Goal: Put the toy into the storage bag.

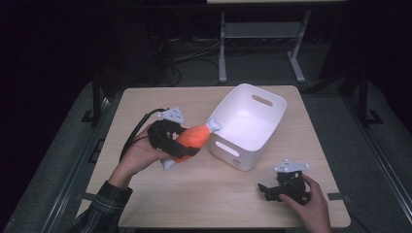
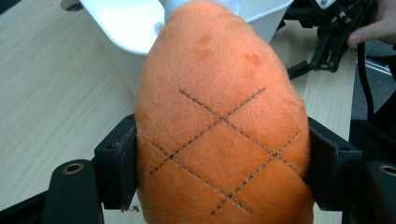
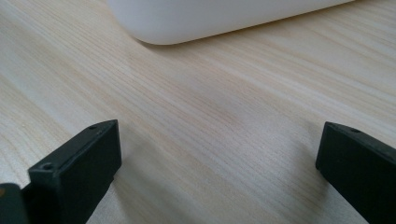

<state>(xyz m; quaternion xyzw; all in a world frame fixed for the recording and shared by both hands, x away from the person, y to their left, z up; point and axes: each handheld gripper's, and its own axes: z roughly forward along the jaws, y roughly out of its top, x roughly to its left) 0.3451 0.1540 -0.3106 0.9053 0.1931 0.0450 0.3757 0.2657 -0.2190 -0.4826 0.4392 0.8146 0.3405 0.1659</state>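
High view: the left hand-held gripper [image 1: 180,148] squeezes an orange plush drumstick toy [image 1: 193,138] just beside the white bin [image 1: 272,124], whose inside looks bare. The right hand-held gripper [image 1: 266,190] rests on the tabletop [image 1: 214,189], jaws wide apart, holding nothing.

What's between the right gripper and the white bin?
Nothing: bare wooden table. The right gripper view shows empty tabletop from the right gripper, jaws open, to the white bin; the high view agrees.
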